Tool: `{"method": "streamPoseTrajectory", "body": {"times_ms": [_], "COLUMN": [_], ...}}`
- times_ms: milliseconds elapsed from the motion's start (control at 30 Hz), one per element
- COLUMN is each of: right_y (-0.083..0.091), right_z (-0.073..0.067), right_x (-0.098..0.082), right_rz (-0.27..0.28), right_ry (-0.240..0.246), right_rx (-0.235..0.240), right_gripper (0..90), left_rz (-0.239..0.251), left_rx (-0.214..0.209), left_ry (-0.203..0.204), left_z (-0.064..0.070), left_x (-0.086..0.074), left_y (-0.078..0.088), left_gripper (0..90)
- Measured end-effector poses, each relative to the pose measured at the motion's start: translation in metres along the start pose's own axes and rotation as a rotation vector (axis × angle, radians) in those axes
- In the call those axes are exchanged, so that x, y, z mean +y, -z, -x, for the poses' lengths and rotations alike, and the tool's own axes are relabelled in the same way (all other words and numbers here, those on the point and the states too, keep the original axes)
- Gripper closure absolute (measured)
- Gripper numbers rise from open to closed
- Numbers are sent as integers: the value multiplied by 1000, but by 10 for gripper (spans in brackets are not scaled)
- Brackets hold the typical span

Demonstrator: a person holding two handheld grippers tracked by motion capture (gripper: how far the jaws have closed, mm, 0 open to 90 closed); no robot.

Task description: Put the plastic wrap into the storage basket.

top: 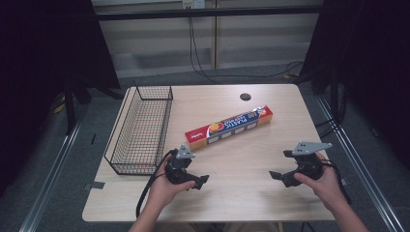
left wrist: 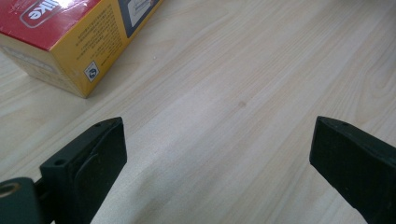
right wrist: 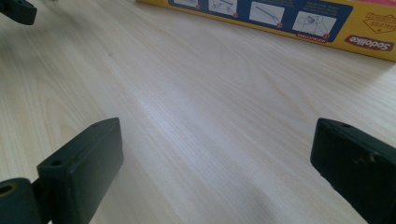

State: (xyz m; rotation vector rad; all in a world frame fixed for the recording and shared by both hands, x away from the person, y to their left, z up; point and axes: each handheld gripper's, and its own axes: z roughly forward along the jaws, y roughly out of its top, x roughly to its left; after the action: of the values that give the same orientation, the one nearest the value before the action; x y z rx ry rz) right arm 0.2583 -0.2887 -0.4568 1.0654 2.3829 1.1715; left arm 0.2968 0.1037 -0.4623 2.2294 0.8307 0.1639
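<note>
Grippers are held low over the table [top: 251, 193], one in each hand. The left gripper [top: 202, 182] is held near the basket [top: 140, 126], and its jaws are spread wide with nothing but bare wood seen between them. The right gripper [top: 274, 175] is held well apart from it, jaws spread wide too (nothing is gripped). The box [top: 229, 126] is laid flat in the middle of the table, beyond both grippers and touched by neither. Its red end [left wrist: 56, 18] is seen close by in the left gripper view.
</note>
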Motion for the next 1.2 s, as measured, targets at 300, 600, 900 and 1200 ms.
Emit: {"method": "streamPoseTrajectory", "body": {"times_ms": [300,600,900,1200], "right_y": [-1,-1,-1,2], "right_z": [-1,1,3,5], "right_x": [2,2,2,3], "right_rz": [-5,0,7,24], "right_ry": [10,16,9,4], "right_rx": [22,31,30,33], "right_gripper": [31,33,37,39], "left_rz": [-5,-2,-47,-47], "left_rx": [-6,-63,-38,-30], "left_ry": [4,6,-5,-21], "left_z": [-3,-13,-21,-29], "left_x": [20,39,59,85], "left_y": [2,-9,-17,-27], "left_gripper": [37,18,37,45]}}
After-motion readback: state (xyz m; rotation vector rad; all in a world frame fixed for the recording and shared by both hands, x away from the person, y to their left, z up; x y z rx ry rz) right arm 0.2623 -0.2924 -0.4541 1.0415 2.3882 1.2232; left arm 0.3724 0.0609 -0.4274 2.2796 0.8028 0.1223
